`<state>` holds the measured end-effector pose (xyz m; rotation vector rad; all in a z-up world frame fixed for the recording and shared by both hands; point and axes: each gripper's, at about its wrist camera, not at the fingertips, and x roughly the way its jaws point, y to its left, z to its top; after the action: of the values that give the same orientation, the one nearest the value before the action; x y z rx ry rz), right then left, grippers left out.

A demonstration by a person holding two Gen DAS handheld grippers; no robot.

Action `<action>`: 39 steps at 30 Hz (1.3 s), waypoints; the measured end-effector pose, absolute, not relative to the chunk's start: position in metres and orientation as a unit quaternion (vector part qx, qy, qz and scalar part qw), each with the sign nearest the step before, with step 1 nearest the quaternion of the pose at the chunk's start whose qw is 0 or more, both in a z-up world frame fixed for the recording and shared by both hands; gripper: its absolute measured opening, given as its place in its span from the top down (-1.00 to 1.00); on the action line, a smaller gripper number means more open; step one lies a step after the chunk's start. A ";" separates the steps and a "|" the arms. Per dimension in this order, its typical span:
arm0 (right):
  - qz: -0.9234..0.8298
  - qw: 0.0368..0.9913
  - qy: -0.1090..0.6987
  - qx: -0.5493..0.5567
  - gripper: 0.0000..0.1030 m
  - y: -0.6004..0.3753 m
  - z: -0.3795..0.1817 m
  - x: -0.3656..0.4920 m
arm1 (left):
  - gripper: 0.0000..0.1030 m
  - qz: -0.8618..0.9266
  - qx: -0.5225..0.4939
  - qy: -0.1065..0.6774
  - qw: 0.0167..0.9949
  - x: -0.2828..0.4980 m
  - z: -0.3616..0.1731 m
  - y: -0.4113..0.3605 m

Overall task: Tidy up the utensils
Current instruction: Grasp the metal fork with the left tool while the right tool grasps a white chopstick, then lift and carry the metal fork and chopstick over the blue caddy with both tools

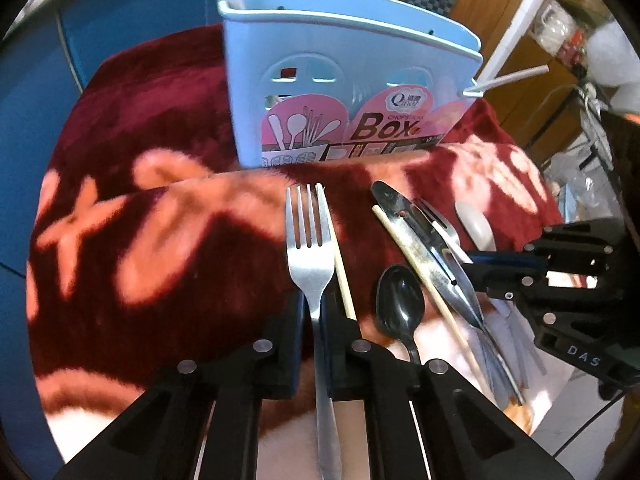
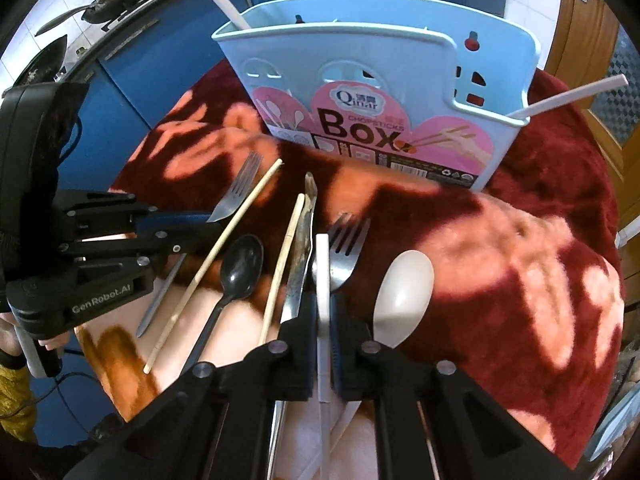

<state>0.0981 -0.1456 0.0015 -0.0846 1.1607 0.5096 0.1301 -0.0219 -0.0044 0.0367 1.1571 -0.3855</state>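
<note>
A: Red floral blanket [image 1: 168, 248] covered the surface; blue chopsticks box [image 1: 352, 80] stood upright at the far edge, loose utensils lying in front of it.

B: Grippers?

A: Left gripper [image 1: 316, 332] clamped on the steel fork [image 1: 310, 248]. Right gripper [image 2: 324, 320] clamped on a flat white handle [image 2: 322, 272], type unclear.

B: Step?

A: Pick-up, seemingly. Next: lift both clear, carry them to the box, drop into separate compartments.

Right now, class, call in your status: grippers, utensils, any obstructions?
Left gripper shut on steel fork. Right gripper shut on white stick. Blue utensil box ahead, path clear.
</note>
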 end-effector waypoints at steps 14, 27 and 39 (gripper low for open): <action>0.250 0.867 0.430 0.029 0.85 -0.173 0.031 0.053 | 0.87 -0.170 -0.016 0.457 0.873 0.088 0.016 0.006; 0.231 0.913 0.329 0.070 0.85 -0.195 0.059 0.026 | 0.88 -0.160 -0.030 0.393 0.905 0.067 0.037 0.000; 0.218 0.943 0.235 0.086 0.85 -0.198 0.088 0.024 | 0.89 -0.190 -0.072 0.318 0.926 0.065 0.074 0.001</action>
<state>0.0244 -0.1981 0.0880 0.1747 0.4789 0.4453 0.0652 0.0010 0.0735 -0.1471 0.6529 -0.3891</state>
